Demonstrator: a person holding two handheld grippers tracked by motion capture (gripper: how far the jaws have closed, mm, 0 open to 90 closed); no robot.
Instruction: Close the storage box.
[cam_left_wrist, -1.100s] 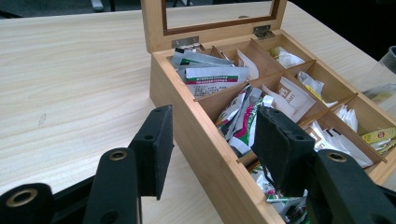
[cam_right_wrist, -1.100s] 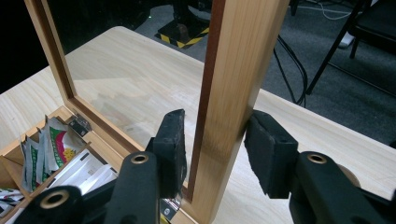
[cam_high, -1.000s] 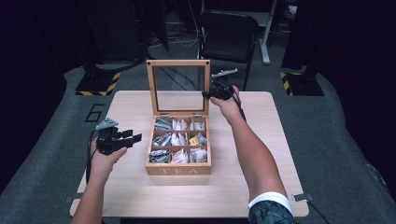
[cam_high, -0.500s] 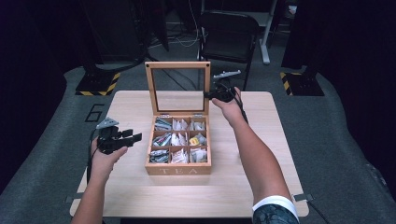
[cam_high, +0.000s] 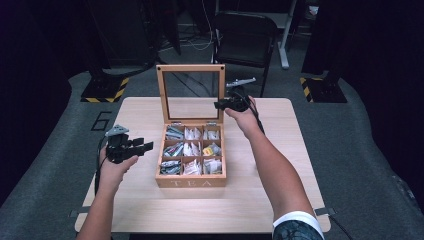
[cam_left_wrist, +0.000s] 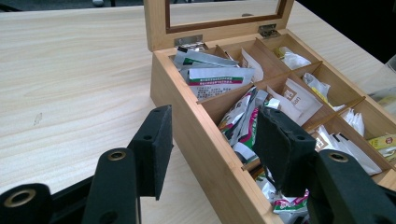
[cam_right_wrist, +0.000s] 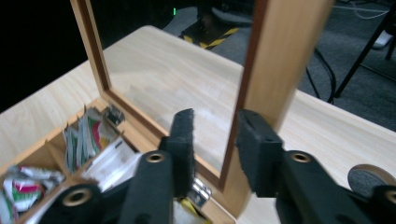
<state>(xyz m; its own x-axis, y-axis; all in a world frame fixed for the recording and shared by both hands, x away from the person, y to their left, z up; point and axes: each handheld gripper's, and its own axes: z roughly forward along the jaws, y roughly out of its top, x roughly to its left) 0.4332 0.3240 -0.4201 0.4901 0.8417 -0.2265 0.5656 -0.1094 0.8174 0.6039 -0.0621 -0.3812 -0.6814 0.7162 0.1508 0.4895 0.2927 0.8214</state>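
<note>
A wooden tea box (cam_high: 190, 182) marked TEA stands mid-table, its compartments holding several tea bags (cam_high: 190, 149). Its glass-paned lid (cam_high: 190, 68) stands upright. My left gripper (cam_high: 142, 145) hovers open to the left of the box; in the left gripper view its jaws (cam_left_wrist: 215, 121) frame the box's near wall (cam_left_wrist: 196, 135) and the tea bags (cam_left_wrist: 219, 77). My right gripper (cam_high: 223, 104) is at the lid's right edge. In the right gripper view it (cam_right_wrist: 212, 121) stands open with a narrow gap, its tips just before the lid's side rail (cam_right_wrist: 280, 60).
The light wooden table (cam_high: 150, 210) has bare room in front of and beside the box. A black chair (cam_high: 245, 35) stands behind the far edge. Yellow-and-black striped bases (cam_high: 105, 92) sit on the grey floor at back left and right.
My right gripper has edged slightly down and closer to the lid's right rail. The left gripper and the lid have stayed put.
</note>
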